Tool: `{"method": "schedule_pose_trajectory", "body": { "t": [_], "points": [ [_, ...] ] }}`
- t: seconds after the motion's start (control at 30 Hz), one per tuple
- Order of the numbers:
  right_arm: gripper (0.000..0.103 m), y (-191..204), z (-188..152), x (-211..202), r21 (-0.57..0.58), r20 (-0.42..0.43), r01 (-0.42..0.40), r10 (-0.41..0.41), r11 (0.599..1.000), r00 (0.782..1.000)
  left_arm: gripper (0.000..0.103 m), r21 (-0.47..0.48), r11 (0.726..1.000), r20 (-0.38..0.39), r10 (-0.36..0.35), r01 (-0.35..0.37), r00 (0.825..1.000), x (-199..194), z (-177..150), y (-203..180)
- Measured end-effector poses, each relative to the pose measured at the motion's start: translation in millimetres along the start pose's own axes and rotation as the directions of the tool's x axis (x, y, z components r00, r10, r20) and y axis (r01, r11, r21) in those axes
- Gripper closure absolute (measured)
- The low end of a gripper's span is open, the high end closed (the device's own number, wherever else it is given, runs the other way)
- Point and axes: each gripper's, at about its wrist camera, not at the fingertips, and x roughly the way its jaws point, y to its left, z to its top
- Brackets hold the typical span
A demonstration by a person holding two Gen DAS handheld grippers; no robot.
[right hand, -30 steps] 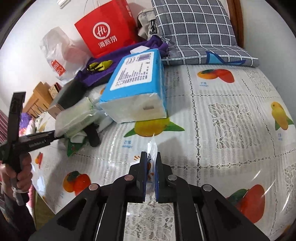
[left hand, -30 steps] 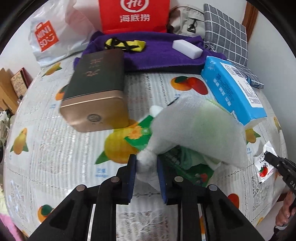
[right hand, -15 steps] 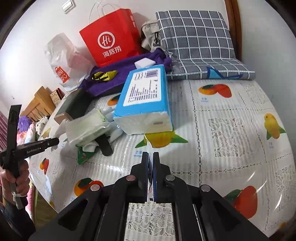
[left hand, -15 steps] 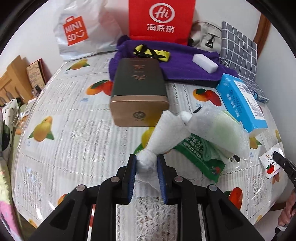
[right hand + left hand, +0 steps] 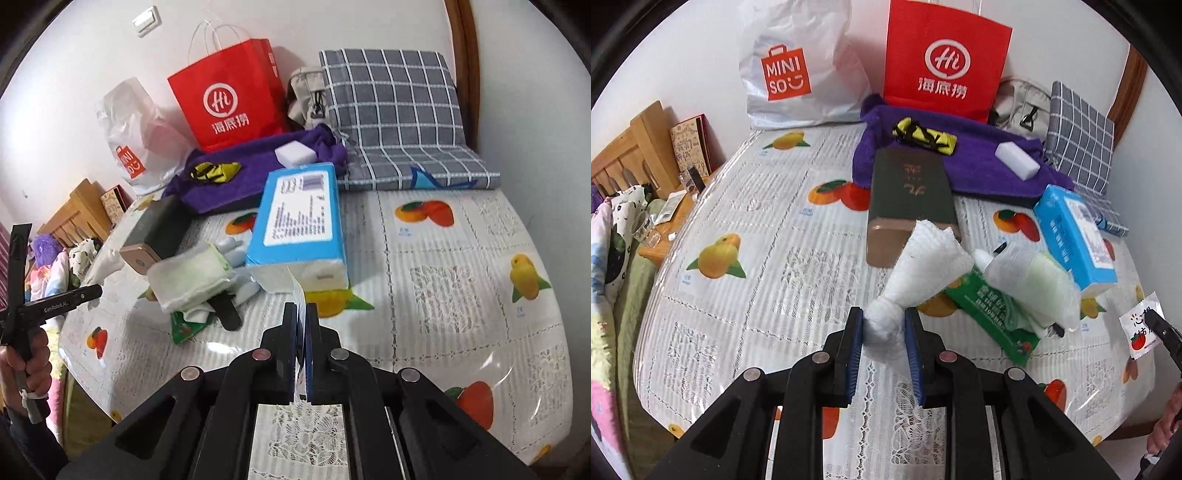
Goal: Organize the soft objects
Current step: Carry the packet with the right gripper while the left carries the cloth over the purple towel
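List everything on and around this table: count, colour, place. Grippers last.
White foam wrap: one, white, pinched in the left gripper.
Small sachet: one, white with a tomato print, in the right gripper.
Green packet: one, green, mid-table under a pale green foam bundle.
Tissue pack: one, blue, right of the bundle.
Tin box: one, dark green and gold, table centre.
Purple towel: one, at the back, carrying a white sponge and a yellow strap.
Red bag: one, against the wall.
White bag: one, left of the red bag.
Checked cushion: one, grey, back right.
Left gripper: closed on the wrap.
Right gripper: closed on the sachet.
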Motion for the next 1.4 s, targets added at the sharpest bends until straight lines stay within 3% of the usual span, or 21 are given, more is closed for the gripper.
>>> {"method": "schedule_pose_trajectory", "body": {
  "t": [0.83,1.4],
  "points": [
    [0.099,11,63,-4,-0.01,0.058,-0.007,0.008,1.0,0.998,0.081,-0.008,1.0,0.08,-0.026,0.027,0.996,-23,62,-8],
    [0.099,23,119,37,-0.047,0.076,-0.008,0.012,0.999,0.997,0.081,-0.007,1.0,0.042,-0.013,0.014,0.999,18,106,-11]
  ]
}}
